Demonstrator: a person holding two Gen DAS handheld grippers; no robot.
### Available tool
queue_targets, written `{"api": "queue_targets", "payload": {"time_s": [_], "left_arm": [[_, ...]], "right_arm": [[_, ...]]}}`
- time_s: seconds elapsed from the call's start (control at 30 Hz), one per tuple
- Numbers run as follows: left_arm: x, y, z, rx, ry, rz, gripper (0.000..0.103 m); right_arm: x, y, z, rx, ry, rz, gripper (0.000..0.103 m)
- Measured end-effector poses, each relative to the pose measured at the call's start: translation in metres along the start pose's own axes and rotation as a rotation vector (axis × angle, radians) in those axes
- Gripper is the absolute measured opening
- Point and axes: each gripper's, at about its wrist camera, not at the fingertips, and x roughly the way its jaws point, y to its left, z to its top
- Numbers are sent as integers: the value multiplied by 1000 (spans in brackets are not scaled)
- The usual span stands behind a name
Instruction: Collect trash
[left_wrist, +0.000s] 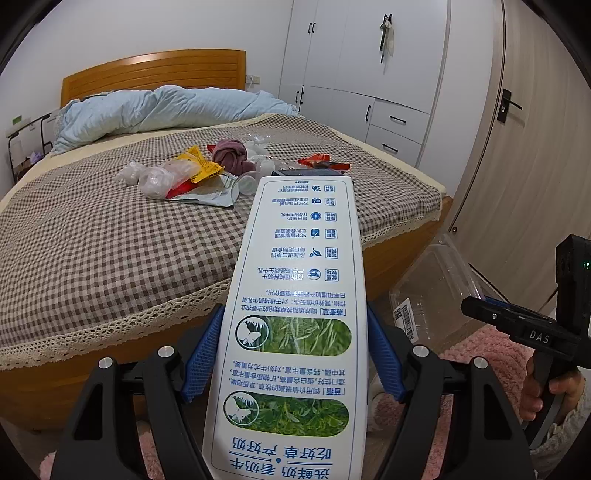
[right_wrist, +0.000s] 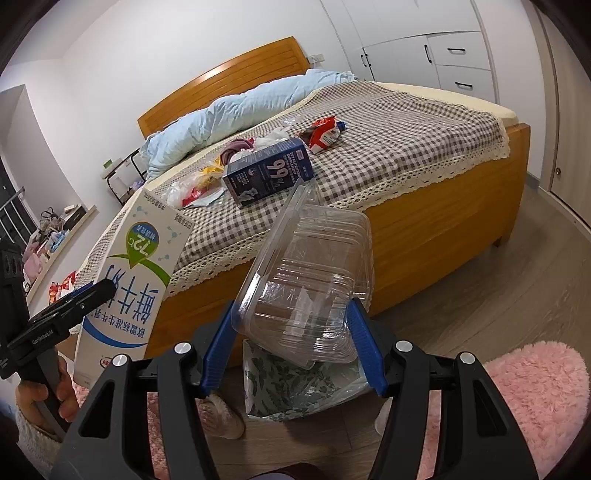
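Currently mid-job — left gripper (left_wrist: 295, 354) is clamping the milk carton (left_wrist: 295, 295), right gripper (right_wrist: 293, 345) is clamping the clear plastic container (right_wrist: 306, 280) above the bag (right_wrist: 295, 387) on the near floor; wrappers (left_wrist: 192, 173) and the blue box (right_wrist: 269, 173) are still lying on the far bed (left_wrist: 110, 258).

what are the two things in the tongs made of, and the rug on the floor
Milk carton: looks like coated paperboard, with a smooth printed face and crisp folded edges. Clamshell box: thin clear plastic, see-through with moulded ridges. Rug: pink, fluffy pile, likely synthetic.
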Motion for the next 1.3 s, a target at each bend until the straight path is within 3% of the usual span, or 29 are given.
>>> {"api": "queue_targets", "payload": {"time_s": [1.3], "left_arm": [[106, 2, -59, 92, 129, -4, 70]], "right_arm": [[77, -38, -33, 32, 130, -67, 59]]}}
